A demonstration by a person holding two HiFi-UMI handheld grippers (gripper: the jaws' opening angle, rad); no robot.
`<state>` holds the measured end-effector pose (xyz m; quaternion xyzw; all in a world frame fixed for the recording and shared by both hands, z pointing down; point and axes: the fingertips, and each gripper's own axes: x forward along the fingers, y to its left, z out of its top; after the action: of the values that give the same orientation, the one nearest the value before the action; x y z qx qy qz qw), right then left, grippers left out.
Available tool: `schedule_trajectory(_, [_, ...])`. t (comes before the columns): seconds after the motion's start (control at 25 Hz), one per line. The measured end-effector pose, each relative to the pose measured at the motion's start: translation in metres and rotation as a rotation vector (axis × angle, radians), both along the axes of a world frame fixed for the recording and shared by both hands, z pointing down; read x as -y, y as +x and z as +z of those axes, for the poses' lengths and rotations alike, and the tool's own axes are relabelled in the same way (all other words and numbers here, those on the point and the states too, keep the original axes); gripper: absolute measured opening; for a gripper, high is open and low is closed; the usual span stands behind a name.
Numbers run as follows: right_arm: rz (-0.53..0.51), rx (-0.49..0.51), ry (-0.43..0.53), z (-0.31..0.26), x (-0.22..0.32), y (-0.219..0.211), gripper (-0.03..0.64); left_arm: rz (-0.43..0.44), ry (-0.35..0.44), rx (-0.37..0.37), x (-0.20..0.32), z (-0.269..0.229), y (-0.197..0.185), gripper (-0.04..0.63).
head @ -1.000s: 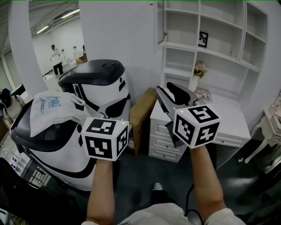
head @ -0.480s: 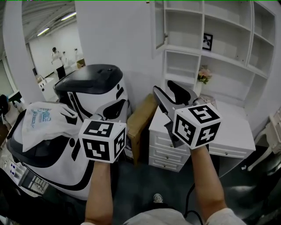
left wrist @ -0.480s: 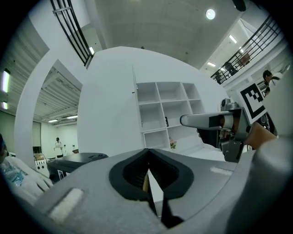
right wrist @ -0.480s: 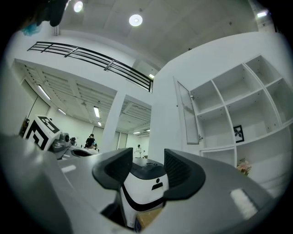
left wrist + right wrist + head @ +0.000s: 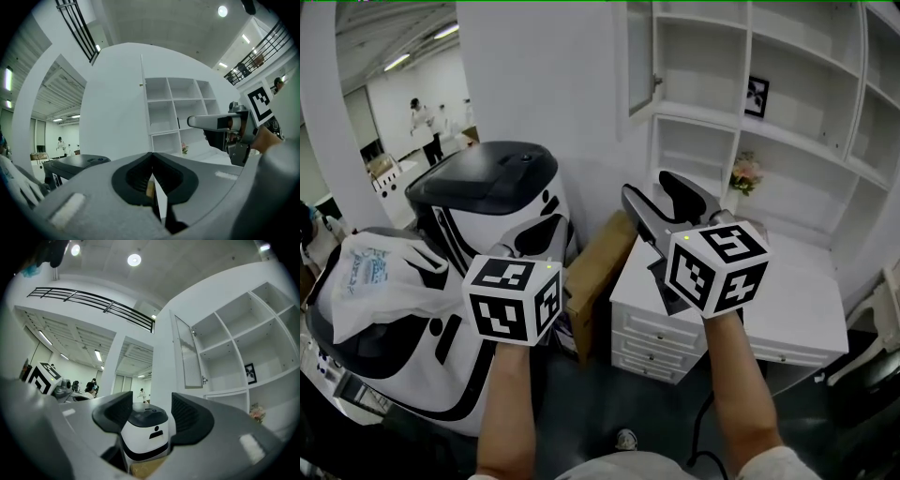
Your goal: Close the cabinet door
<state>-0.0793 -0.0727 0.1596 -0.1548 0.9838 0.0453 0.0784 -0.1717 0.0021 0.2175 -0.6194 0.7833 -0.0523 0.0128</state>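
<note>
The white cabinet door [image 5: 639,58], with a ribbed glass panel, stands swung open at the left side of the white shelf unit [image 5: 787,122]. In the right gripper view the door [image 5: 187,352] shows face-on, a small knob [image 5: 205,379] at its lower right corner. From the left gripper view only the door's thin edge [image 5: 142,93] is visible. My right gripper [image 5: 649,192] is held level well short of the door; its jaws [image 5: 150,411] are opening with nothing between them. My left gripper [image 5: 152,185] is shut and empty, lower and to the left.
A large white and black machine [image 5: 487,206] stands at the left with a plastic bag [image 5: 366,272] on it. A cardboard box [image 5: 591,262] leans between it and a white drawer unit [image 5: 675,328]. Flowers [image 5: 745,173] and a framed picture [image 5: 757,97] sit on the shelves. A person [image 5: 422,117] stands far off.
Both grippers have moved forward toward the shelf unit, which now looms larger and nearer. The right gripper's jaws stand wider apart than before.
</note>
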Motion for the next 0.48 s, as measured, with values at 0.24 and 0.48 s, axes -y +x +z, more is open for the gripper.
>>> schedule_trajectory(0.24, [-0.036,0.008,-0.008,-0.005,0.041,-0.019,0.258,-0.026,0.029,-0.027,0.039,-0.005,-0.016,-0.003])
schedule_trajectory(0.48, [-0.055,0.028,-0.026,-0.008,0.075,-0.031,0.284,-0.035,-0.006,-0.017,0.071,0.001,-0.022,-0.003])
